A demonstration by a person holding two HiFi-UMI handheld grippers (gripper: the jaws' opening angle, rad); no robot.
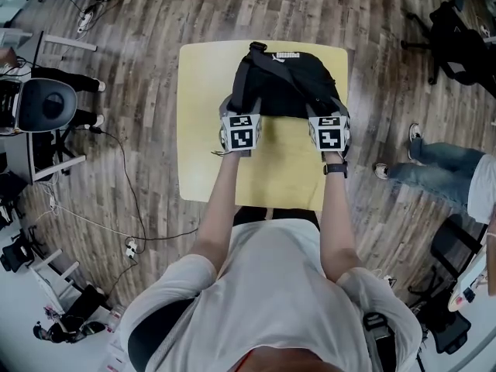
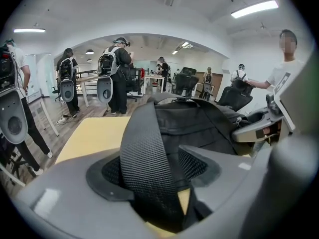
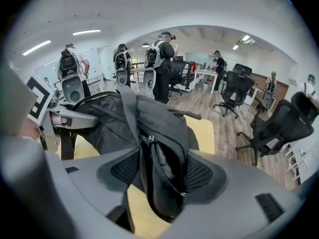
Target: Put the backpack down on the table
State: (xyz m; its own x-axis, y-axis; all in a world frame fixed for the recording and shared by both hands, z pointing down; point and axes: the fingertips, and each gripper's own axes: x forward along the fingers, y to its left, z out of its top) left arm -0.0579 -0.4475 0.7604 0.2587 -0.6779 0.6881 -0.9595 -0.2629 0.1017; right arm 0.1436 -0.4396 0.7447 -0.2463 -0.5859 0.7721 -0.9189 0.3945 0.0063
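Open-plan office imo: swivel chairs (image 3: 234,91) at right, desks (image 3: 205,72) mid-bg, strip lights (image 2: 254,7) upper right, wood-plank floor (image 1: 139,22), ppl (image 2: 117,71) standing around wearing rigs.

The person wears a white short-sleeved T-shirt (image 1: 271,285) and a black wristwatch (image 1: 335,169). The left gripper (image 2: 159,168) and right gripper (image 3: 162,176) are grey, with black mesh pads (image 2: 112,171) lining the jaws and a black-and-white marker cube (image 1: 239,132) behind them.
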